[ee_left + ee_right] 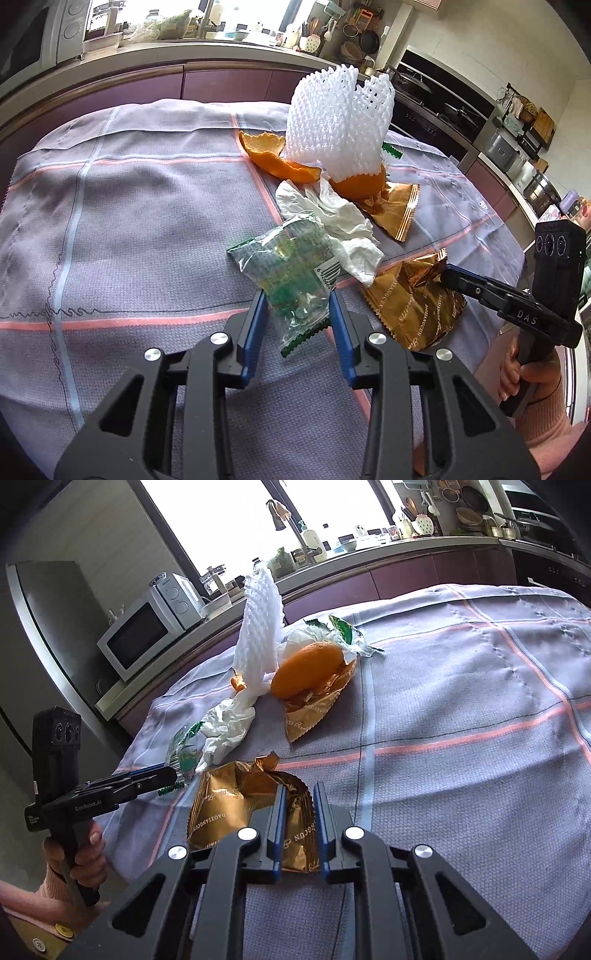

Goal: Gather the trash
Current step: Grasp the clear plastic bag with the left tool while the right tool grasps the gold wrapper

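Note:
A pile of trash lies on a grey checked cloth (129, 206). My left gripper (297, 295) has its jaws on both sides of a clear green wrapper (291, 273), closed in on it. My right gripper (299, 794) has its jaws narrowly apart around a gold wrapper (236, 805), which also shows in the left wrist view (410, 299). Behind lie a crumpled white tissue (332, 218), a second gold wrapper (395, 210), orange peel (273, 155) and a white foam net (340, 118) standing upright on a peel piece (306, 668).
The cloth-covered table (480, 738) stretches to the right in the right wrist view. A counter with a microwave (144, 631) and a sink tap (280, 517) runs behind it. An oven wall (443, 99) stands at the far right.

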Motion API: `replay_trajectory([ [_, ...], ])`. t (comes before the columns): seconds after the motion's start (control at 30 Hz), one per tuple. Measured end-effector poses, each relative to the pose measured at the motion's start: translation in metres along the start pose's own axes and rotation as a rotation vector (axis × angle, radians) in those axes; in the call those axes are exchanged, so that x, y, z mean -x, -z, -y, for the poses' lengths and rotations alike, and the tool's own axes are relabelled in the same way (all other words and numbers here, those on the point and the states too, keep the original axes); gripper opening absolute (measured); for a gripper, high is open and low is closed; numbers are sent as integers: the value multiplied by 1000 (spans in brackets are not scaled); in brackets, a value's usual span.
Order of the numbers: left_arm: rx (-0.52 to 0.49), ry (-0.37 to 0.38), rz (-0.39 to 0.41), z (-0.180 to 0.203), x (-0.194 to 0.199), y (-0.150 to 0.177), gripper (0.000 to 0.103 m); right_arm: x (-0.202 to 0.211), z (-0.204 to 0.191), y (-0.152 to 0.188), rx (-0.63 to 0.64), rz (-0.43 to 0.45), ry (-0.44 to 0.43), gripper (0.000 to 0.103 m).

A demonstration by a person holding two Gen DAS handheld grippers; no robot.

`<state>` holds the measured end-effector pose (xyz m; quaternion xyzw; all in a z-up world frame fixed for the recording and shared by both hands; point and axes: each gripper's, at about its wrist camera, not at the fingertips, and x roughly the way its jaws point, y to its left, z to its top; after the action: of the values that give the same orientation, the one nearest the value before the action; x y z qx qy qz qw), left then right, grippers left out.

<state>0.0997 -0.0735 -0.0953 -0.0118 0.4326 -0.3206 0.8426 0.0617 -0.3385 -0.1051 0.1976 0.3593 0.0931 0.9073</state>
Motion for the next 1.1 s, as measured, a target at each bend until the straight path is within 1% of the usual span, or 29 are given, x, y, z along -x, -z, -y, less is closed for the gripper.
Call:
replay_trajectory([
  [0.03,0,2,-1,0,1,1,34,1,0,0,-4,3,-17,9],
  [0.13,-4,6,-5,0,3,2,33,4,-1,-1,-10,12,-47,5],
  [0.23,-10,7,-4,0,7,3,32,7,-2,-2,-16,17,-64,3],
  [0.5,-11,5,14,-6,24,9,31,9,-7,-3,-29,28,-131,2],
  [0.73,8,22,42,-19,45,13,31,16,-15,-6,-26,46,-177,2],
  [1.1,21,-5,91,-37,76,20,31,22,-42,-17,3,73,-261,2],
])
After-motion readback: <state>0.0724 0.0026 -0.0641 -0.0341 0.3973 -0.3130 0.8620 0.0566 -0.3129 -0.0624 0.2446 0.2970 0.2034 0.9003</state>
